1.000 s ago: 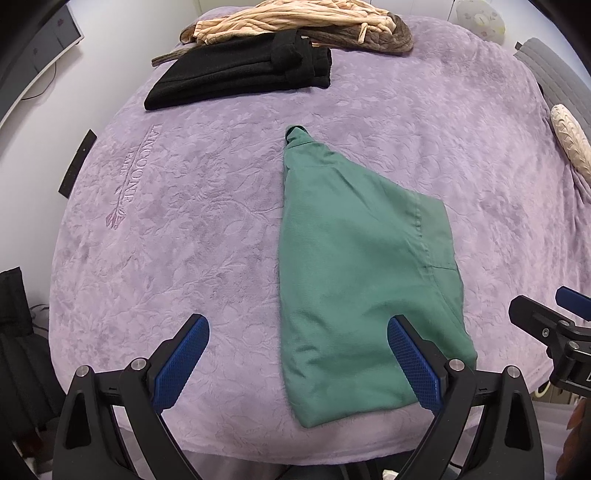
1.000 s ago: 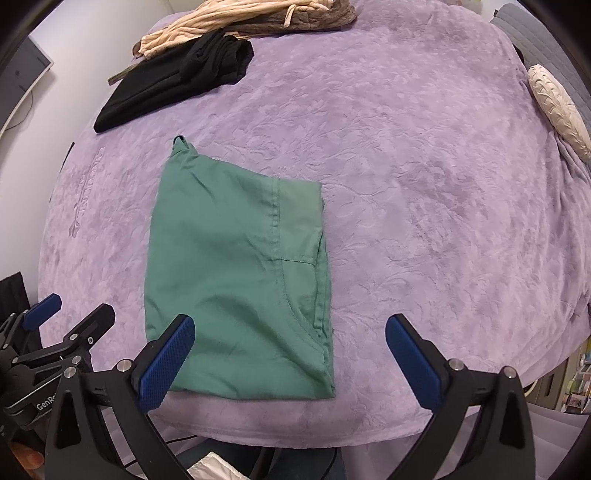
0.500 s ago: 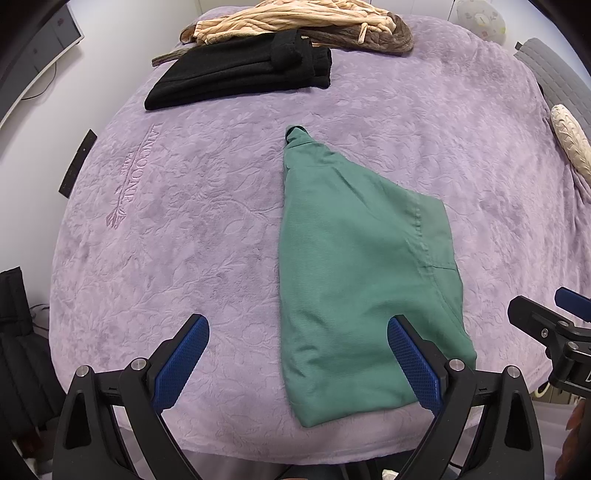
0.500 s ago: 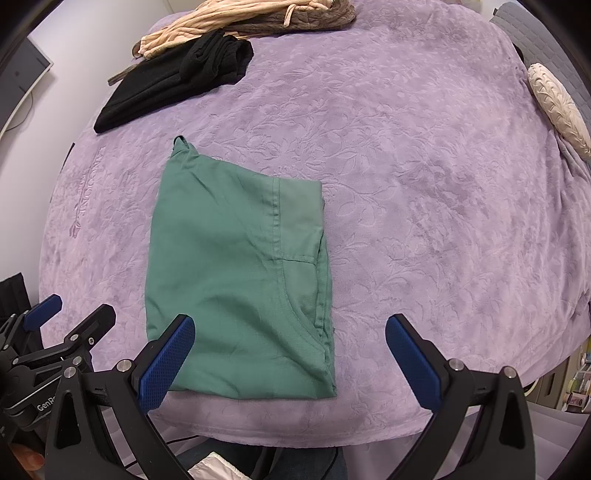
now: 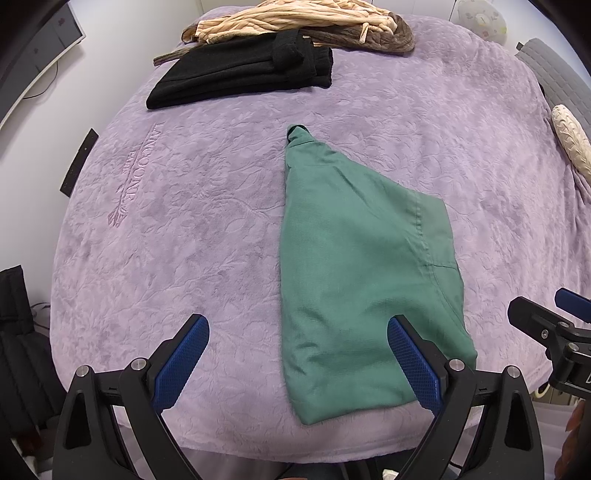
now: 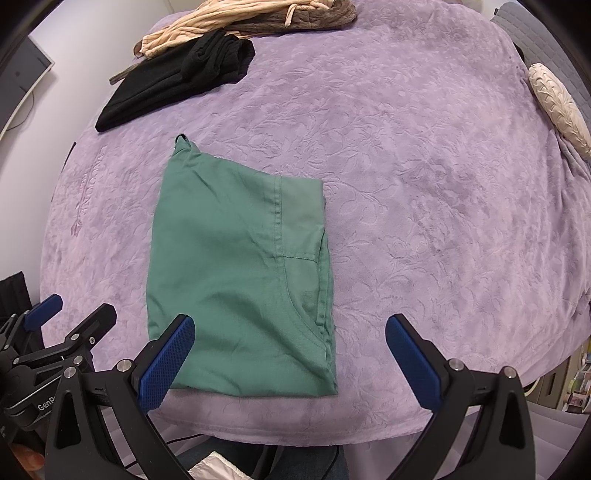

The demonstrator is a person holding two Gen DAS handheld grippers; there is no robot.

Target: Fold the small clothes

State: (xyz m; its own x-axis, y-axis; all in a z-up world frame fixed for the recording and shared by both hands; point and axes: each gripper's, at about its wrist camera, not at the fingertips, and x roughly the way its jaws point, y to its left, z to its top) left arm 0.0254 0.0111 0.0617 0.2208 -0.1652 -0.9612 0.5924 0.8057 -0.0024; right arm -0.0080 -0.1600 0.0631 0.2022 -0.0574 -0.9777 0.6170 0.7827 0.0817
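One green garment [image 5: 364, 280] lies folded flat on the purple blanket [image 5: 184, 221], just ahead of both claws. The left claw [image 5: 297, 358] hangs spread wide and empty, its right finger over the garment's near edge; the right claw [image 6: 291, 360] is likewise spread and empty, its left finger over that edge. Far ahead lie one folded black garment [image 5: 240, 72] and, touching it behind, one heap of beige and brown clothes [image 5: 295, 22]. One cream pillow [image 6: 557, 107] sits far right. Nothing lies between claws and green garment.
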